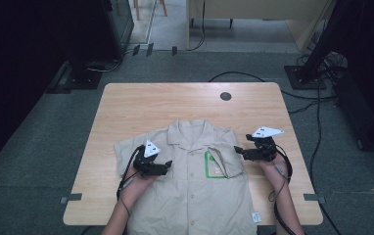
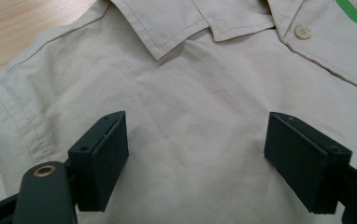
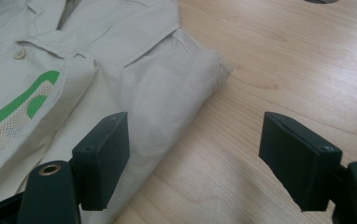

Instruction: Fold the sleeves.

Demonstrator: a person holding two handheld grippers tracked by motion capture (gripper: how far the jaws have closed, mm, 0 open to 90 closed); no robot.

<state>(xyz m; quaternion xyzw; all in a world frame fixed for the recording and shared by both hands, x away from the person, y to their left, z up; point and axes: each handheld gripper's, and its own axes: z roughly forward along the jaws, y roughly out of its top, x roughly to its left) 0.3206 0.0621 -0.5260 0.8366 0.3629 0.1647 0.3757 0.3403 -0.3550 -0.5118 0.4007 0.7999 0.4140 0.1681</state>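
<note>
The left hand (image 1: 135, 183) comes in from the bottom edge of the high view and holds the left gripper (image 1: 164, 166) low over the left chest of the shirt (image 1: 195, 191), its jaws pointing toward the button placket. In the left gripper view the 2 black jaws stand spread wide, with bare beige cloth between them and nothing pinched. A grey three-cornered plate (image 1: 151, 148) sits on top of this gripper.

The beige short-sleeved shirt lies flat, front up, on the near middle of the wooden tabletop (image 1: 141, 105), collar (image 1: 190, 132) toward the far edge and hem reaching the near edge. It is buttoned down the middle, and a green-edged patch (image 1: 213, 165) marks its right chest. The cloth shows soft creases; its right sleeve (image 3: 186, 88) is folded in on itself.

The right hand (image 1: 275, 171) holds the right gripper (image 1: 240, 152) just beside that sleeve, jaws aimed left at the shirt. In the right gripper view its jaws are wide apart: one hangs over the sleeve's edge, the other over bare wood, gripping nothing.

A round dark hole (image 1: 225, 96) sits near the tabletop's far edge, and cables (image 1: 317, 127) trail across the grey floor at right.
</note>
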